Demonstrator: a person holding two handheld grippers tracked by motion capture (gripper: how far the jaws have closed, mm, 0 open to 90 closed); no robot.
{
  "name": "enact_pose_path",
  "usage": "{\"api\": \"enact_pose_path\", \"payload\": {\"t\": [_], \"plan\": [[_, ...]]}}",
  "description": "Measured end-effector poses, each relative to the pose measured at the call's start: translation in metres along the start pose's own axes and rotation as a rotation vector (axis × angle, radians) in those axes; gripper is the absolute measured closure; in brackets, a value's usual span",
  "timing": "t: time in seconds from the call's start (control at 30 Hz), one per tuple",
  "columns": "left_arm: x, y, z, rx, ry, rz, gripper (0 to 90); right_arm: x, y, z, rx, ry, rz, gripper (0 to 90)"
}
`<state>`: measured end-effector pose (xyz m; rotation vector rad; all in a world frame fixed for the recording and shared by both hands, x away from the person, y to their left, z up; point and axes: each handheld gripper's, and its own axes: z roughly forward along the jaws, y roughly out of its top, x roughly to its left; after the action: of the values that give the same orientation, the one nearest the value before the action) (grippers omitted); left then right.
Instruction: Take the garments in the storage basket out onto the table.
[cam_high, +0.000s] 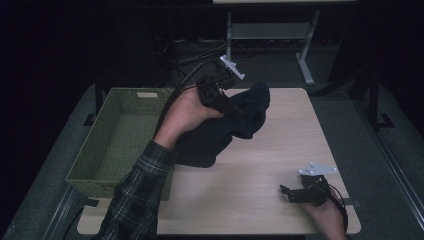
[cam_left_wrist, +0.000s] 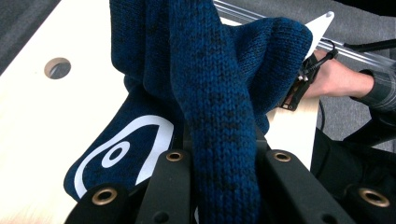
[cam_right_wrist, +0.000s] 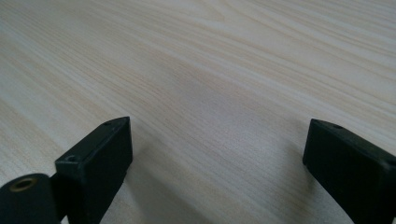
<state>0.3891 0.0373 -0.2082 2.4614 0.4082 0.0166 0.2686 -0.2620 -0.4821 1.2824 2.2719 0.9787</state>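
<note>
Step in hand: the left gripper (cam_high: 235, 109) lifts a dark blue knitted garment (cam_high: 220, 132) off the worktop (cam_high: 280, 150), most likely to carry it to the green woven basket (cam_high: 120, 140) that stands against the worktop's left edge
Left gripper: its jaws are clamped on a thick fold of the knit, seen pinched between them in the left gripper view (cam_left_wrist: 219, 158); the gap is narrow and packed with cloth
Right gripper: it rests near the worktop's front right corner (cam_high: 300, 192), jaws spread wide with nothing between them, bare wood under them in the right gripper view (cam_right_wrist: 215, 140)
Where the garment is: raised at the back middle of the worktop, its upper part bunched at the left gripper, its lower part trailing down to the wood toward the left edge; a white printed mark (cam_left_wrist: 126, 149) shows on the part lying flat
How to do it well: keep the clamp firm on the fold, since a loose knit can slide out under its own weight
Clearance: raise the gripper until the trailing end is off the wood and above the basket's rim before crossing the left edge, or the cloth may snag on the weave
Release: part the jaws once the bulk hangs over the basket's middle
Spare hand: the right gripper can stay parked, well apart from the cloth
</note>
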Motion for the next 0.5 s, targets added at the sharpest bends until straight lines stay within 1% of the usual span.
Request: {"api": "enact_pose_path", "payload": {"t": [0.23, 0.3, 0.37, 0.5], "plan": [[-0.006, 0.008, 0.022, 0.009, -0.015, 0.012, 77.9, -0.001, 0.0, 0.0, 0.0, -0.002, 0.001, 8.1], [-0.008, 0.009, 0.028, 0.0, -0.021, 0.007, 77.9, -0.001, 0.0, 0.0, 0.001, -0.003, 0.004, 8.1], [-0.009, 0.009, 0.035, -0.005, -0.036, -0.001, 78.0, -0.001, 0.0, 0.0, 0.002, -0.002, 0.006, 8.1], [-0.01, 0.008, 0.05, 0.004, -0.047, -0.004, 77.9, -0.001, 0.0, 0.0, 0.001, -0.003, 0.002, 7.8]]}}
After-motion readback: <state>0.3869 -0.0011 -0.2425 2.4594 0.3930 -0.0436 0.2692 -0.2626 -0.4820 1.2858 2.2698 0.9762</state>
